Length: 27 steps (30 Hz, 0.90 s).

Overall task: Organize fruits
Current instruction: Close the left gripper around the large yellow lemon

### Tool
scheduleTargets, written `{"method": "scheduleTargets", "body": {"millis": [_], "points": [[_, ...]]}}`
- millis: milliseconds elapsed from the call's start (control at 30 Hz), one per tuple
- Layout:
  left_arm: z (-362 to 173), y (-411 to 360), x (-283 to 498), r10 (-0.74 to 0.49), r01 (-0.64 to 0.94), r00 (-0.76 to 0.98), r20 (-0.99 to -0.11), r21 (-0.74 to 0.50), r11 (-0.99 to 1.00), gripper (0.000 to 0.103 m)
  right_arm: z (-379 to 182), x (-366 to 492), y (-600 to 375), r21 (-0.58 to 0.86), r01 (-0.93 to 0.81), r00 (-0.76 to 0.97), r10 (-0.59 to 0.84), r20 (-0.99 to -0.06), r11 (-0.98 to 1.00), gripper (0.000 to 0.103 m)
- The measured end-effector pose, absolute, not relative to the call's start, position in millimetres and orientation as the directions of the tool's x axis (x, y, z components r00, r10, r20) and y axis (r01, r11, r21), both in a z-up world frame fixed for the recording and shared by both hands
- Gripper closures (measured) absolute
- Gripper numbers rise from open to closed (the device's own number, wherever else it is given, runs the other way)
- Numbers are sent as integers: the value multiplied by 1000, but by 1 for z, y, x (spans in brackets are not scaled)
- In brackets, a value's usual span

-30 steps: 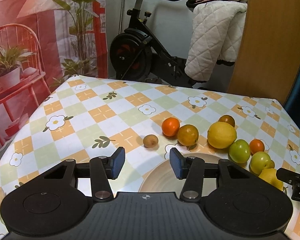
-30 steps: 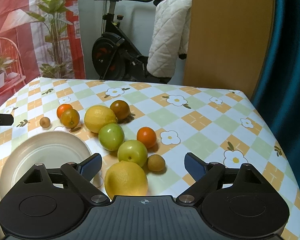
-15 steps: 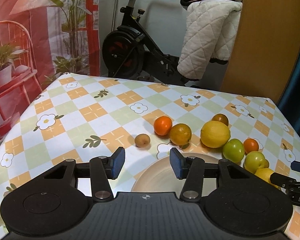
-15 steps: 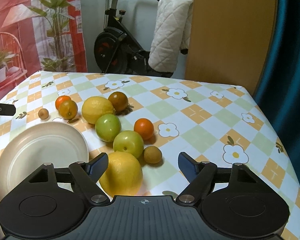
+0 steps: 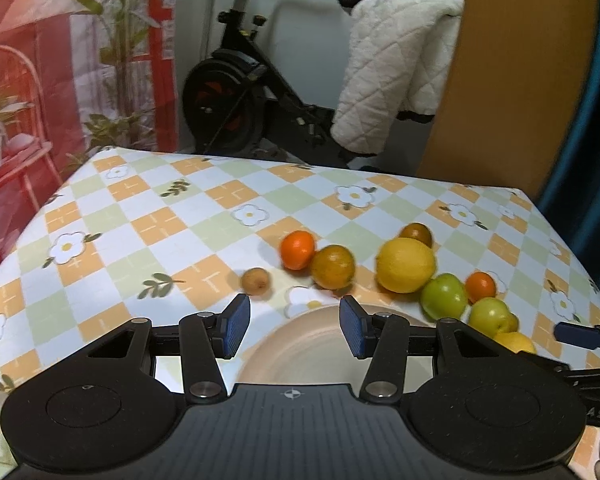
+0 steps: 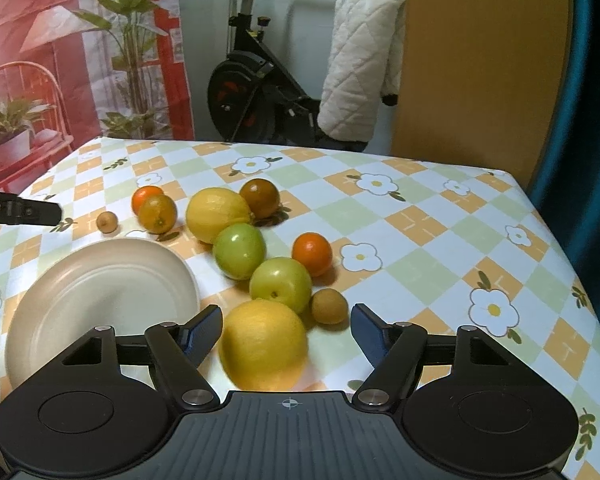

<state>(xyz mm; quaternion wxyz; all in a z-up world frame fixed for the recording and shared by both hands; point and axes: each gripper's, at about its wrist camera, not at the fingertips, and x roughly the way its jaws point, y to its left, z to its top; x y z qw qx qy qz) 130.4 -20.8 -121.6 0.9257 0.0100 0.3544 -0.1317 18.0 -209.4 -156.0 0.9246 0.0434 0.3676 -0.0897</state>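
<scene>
A cream plate lies empty on the desk, which wears a checked cloth printed with daisies, and every fruit sits outside it. Just beside the plate's right rim lies a large yellow citrus, which sits between the jaws of the right gripper; those jaws are closing, with the left pad close to the peel and the right pad still clear of it, so nothing is gripped. Beyond the plate on that same side, a yellow-green apple touches a greener apple, with a small brown fruit and an orange mandarin farther from the plate. Behind the plate's far rim rests a lemon, a dark brownish orange behind that, and toward the plate's far left a mottled orange, a bright mandarin and a tiny brown fruit. The left gripper hovers over the plate's far edge, jaws partly open and empty. An exercise bike draped with a quilted white jacket stands well beyond the plate.
</scene>
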Motion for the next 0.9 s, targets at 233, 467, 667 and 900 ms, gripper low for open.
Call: {"method": "scheduleTargets", "body": {"millis": [233,467,667,900], "points": [[-123,-48,124,-338,361,666,-665,-110,926,51,-163,12,-208,15,176,701,-115,-703,984,39],[-134,-88,117,-445,494,588,-675,-137,859,51,-169,10,-211,39,157,704,-84,-705,987,45],[-145,-112,117,-510,547,519,-686,-192,815,51,-174,11,-214,80,153,709,-53,-703,985,49],[-158,-136,120,-554,580,445,-704,-245,777,51,-179,13,-214,93,153,717,-45,-696,984,52]]}}
